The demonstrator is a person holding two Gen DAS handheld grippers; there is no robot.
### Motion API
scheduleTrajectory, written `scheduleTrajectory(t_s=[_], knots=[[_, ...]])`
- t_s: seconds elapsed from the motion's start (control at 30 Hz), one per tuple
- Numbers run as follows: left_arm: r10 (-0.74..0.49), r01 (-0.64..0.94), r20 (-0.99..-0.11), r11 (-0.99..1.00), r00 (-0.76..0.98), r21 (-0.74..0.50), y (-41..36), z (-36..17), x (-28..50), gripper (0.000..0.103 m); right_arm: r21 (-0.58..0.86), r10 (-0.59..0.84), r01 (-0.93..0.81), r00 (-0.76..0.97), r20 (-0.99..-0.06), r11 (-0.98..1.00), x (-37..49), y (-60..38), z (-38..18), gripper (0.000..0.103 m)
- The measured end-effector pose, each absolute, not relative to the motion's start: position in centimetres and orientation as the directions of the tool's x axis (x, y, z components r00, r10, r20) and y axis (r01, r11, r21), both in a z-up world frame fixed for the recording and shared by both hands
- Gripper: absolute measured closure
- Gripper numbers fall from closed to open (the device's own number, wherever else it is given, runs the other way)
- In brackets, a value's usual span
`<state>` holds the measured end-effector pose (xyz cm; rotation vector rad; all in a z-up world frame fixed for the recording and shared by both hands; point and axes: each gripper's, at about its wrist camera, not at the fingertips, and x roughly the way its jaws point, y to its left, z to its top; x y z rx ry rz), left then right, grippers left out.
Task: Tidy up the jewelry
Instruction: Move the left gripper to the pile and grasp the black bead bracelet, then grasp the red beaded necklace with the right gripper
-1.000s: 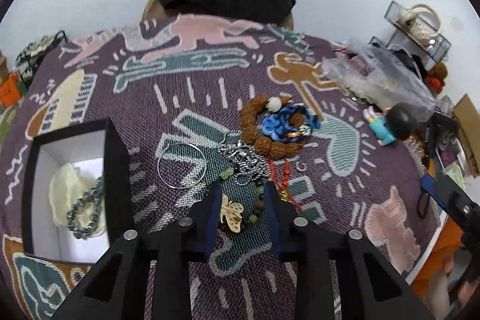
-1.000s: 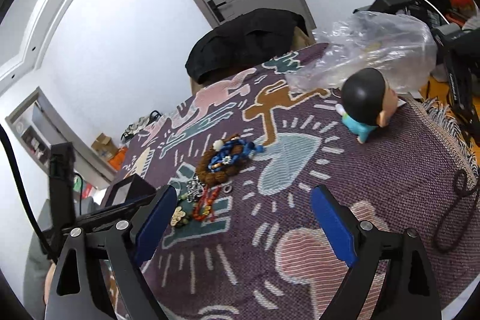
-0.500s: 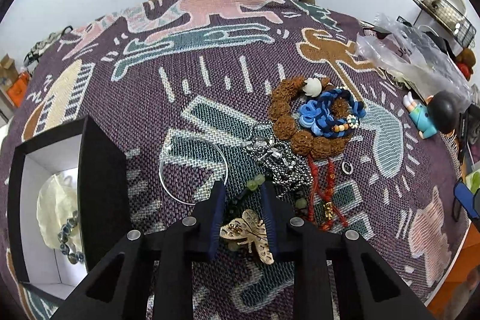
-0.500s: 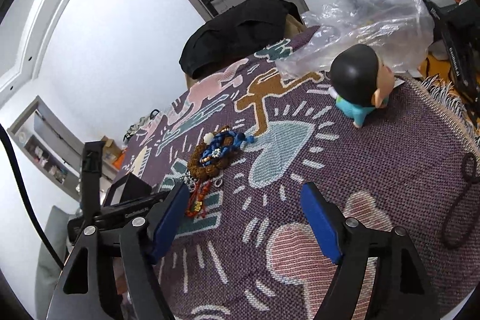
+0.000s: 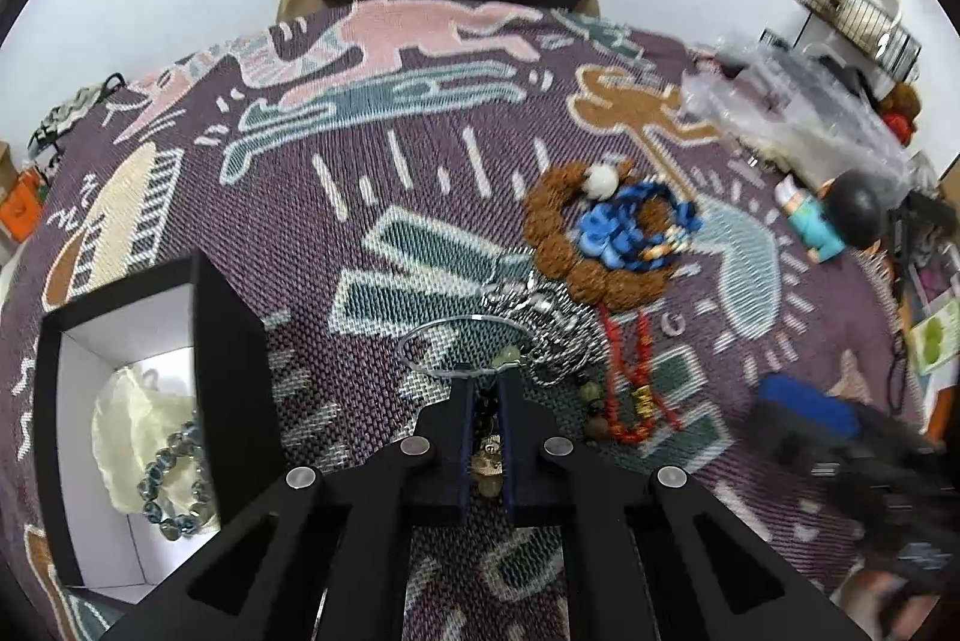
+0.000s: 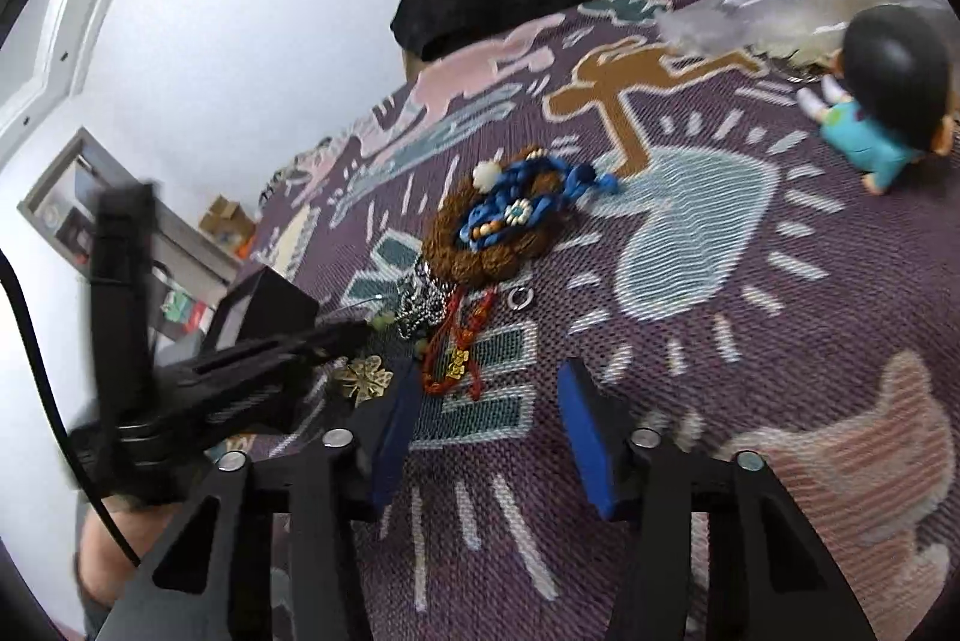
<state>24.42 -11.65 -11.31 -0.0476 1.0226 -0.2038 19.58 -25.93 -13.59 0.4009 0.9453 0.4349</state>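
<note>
Jewelry is lying in a loose heap near the middle of the patterned purple cloth [image 5: 420, 197] that is covering the table. A brown seed-bead bracelet [image 5: 552, 245] is ringing a blue knotted cord piece [image 5: 624, 227], and a red bead string [image 5: 630, 377] with a gold charm is trailing from it toward the near edge. A silver chain [image 5: 546, 323] is bunched just beside the red string, and a thin silver bangle [image 5: 462, 347] is lying at the tips of the left gripper [image 5: 485, 401].

The left gripper's jaws are closing and are standing almost together over a strand of dark and green beads that is running between them; whether the pads are pressing on it cannot be told. A gold butterfly pendant [image 6: 363, 377] on that strand is resting on the cloth just below the left gripper in the right wrist view.

The right gripper [image 6: 486, 437] is hovering over the cloth near the red bead string, its jaws closing with only bare cloth between them.

A black box [image 5: 228, 377] is sitting at the left edge of the cloth, holding a blue-grey bead bracelet [image 5: 174, 485] on a pale pouch. A small figurine [image 6: 882, 101] is standing near the right edge, beside a clear plastic bag [image 5: 798, 125].
</note>
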Motion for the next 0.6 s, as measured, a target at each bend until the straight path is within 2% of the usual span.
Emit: scheduleTrajectory(t_s=[0.13,0.27,0.5,0.6], knots=[[-0.221,0.153,-0.819,0.975,0.529,-0.164,-11.2,-9.6,23.8,0.096,0.480,0.503,-0.184,0.491,-0.711,0.858,20.4,-24.4,-14.2,0.056],[-0.255,0.168,-0.794,0.967,0.552,-0.194,-11.0,-7.7,23.2,0.096,0.462,0.490,-0.184,0.481,-0.727,0.867,20.9,-23.5,-14.5,0.062],[-0.279,0.178,-0.761,0.960,0.585,-0.216,-10.6,-5.5,22.5,0.096,0.399,0.438,-0.188,0.484,-0.758,0.898,21.9,-21.7,-14.6,0.064],[-0.295,0.182,-0.745,0.955,0.599,-0.232,-10.1,-4.6,22.1,0.096,0.320,0.374,-0.193,0.496,-0.784,0.928,22.0,-20.9,-14.5,0.074]])
